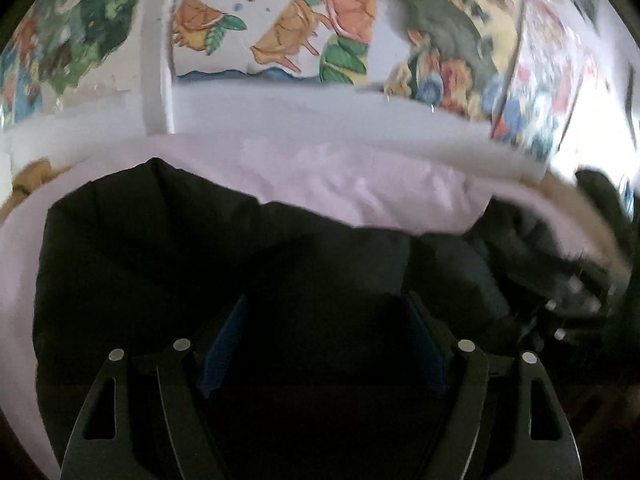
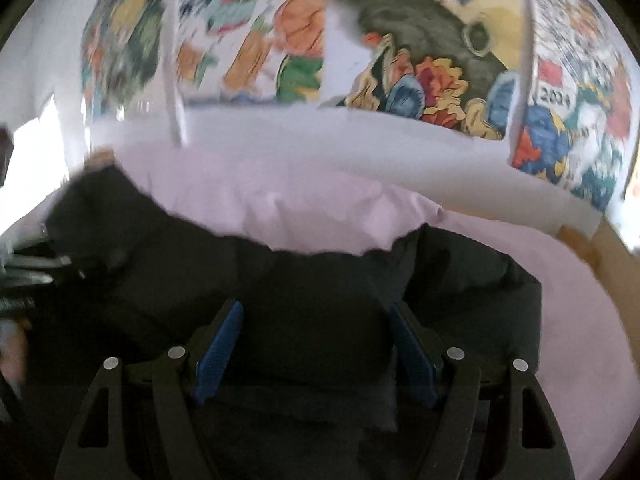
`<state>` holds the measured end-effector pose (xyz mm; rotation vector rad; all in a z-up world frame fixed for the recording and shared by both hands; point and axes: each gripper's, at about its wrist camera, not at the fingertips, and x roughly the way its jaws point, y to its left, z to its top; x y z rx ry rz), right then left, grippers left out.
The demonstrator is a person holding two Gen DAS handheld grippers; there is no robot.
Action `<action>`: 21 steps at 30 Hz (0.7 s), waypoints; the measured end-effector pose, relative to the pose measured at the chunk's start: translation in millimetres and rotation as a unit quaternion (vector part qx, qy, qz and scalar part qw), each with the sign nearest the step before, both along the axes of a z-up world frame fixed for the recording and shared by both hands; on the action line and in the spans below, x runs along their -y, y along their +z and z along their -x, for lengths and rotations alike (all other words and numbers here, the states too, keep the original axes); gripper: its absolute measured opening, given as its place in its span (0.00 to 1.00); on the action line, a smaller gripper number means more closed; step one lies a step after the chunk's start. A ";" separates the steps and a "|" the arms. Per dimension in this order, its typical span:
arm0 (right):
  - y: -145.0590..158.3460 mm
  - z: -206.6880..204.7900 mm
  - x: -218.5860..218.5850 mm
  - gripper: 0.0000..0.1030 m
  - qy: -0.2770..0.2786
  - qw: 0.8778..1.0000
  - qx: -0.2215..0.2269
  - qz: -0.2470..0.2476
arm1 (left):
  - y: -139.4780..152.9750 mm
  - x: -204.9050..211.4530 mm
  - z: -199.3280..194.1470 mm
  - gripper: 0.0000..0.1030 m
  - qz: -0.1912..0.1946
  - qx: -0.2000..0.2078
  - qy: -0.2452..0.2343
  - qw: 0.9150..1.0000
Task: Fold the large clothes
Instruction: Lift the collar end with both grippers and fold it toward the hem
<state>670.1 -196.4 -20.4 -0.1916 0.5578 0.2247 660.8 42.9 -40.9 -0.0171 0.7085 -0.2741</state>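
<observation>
Your left tongs stand spread wide over the left part of the black garment, pads on either side of dark cloth; whether any fold is pinched cannot be told. The garment lies bunched on the pink sheet, with the painted wall behind. Your right tongs are likewise spread, with a raised hump of the garment between the blue pads, not visibly clamped. Judged from this, the fold is at its gripping stage. Close both tongs on a single edge layer, at matching height. Lift evenly, keep the cloth taut between them, and avoid catching the sheet.
</observation>
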 end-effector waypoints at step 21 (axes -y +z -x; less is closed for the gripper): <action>-25.2 9.7 55.1 0.72 -0.024 0.997 0.030 -0.070 | -22.6 -18.0 17.1 0.80 0.009 0.026 -0.025 0.999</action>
